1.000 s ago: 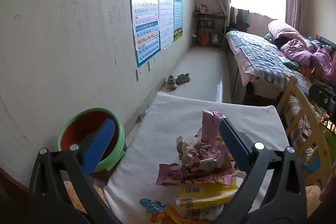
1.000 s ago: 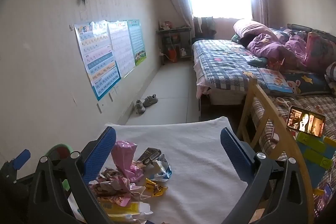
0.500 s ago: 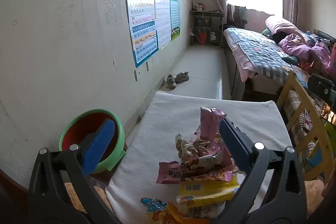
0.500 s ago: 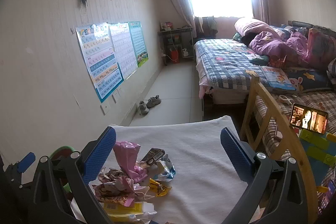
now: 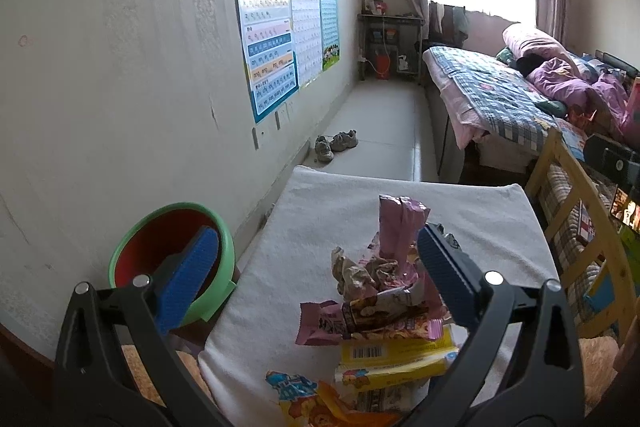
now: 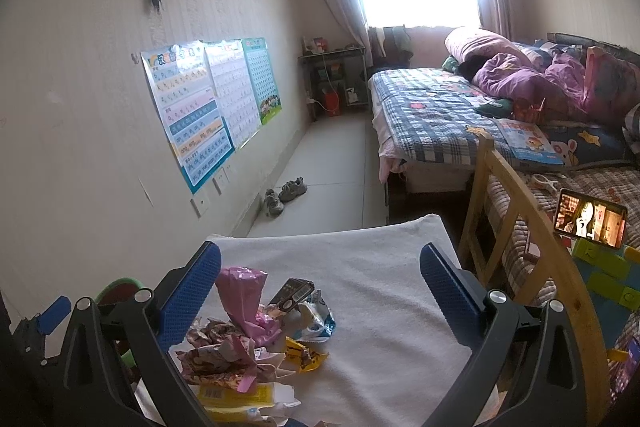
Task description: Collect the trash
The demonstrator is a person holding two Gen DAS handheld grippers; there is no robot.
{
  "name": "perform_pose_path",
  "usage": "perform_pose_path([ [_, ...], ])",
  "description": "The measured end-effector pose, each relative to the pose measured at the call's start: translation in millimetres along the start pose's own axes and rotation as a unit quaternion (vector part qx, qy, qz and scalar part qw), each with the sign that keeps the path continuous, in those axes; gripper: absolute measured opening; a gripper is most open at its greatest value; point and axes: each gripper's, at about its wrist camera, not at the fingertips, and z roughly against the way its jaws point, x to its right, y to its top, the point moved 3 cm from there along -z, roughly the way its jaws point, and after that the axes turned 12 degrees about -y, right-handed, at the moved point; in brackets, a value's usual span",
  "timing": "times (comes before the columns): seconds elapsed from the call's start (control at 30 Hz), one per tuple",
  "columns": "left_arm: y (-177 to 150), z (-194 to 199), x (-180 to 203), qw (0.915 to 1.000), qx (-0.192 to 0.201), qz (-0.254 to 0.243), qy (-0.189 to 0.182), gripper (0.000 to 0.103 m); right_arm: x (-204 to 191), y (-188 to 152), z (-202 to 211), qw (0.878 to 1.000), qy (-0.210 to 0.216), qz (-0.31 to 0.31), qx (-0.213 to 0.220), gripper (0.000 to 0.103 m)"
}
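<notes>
A pile of crumpled snack wrappers (image 5: pixel 380 291) lies on a white towel-covered table (image 5: pixel 340 211); it holds a pink bag (image 5: pixel 400 223), a yellow pack (image 5: pixel 396 359) and an orange wrapper (image 5: pixel 320 407). A green bin with a red inside (image 5: pixel 160 251) stands left of the table. My left gripper (image 5: pixel 316 267) is open and empty, just short of the pile. My right gripper (image 6: pixel 320 287) is open and empty above the table, with the wrapper pile (image 6: pixel 248 339) at its lower left. The bin (image 6: pixel 116 291) shows partly behind its left finger.
A wall with posters (image 5: pixel 272 43) runs along the left. A pair of shoes (image 5: pixel 334 143) lies on the floor beyond the table. A wooden bed rail (image 6: pixel 520 227) and a phone (image 6: pixel 590 223) stand at the right, a bed (image 6: pixel 440 115) behind.
Both views have tilted and shifted slightly; the pile sits a little higher in the frames. Both grippers stay open and empty.
</notes>
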Motion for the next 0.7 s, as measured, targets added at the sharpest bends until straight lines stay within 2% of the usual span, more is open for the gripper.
perform_pose_path([
  [0.7, -2.8, -3.6, 3.1, 1.0000, -0.008, -0.005, -0.001, 0.098, 3.6, -3.5, -7.0, 1.000, -0.002, -0.001, -0.007, 0.096],
])
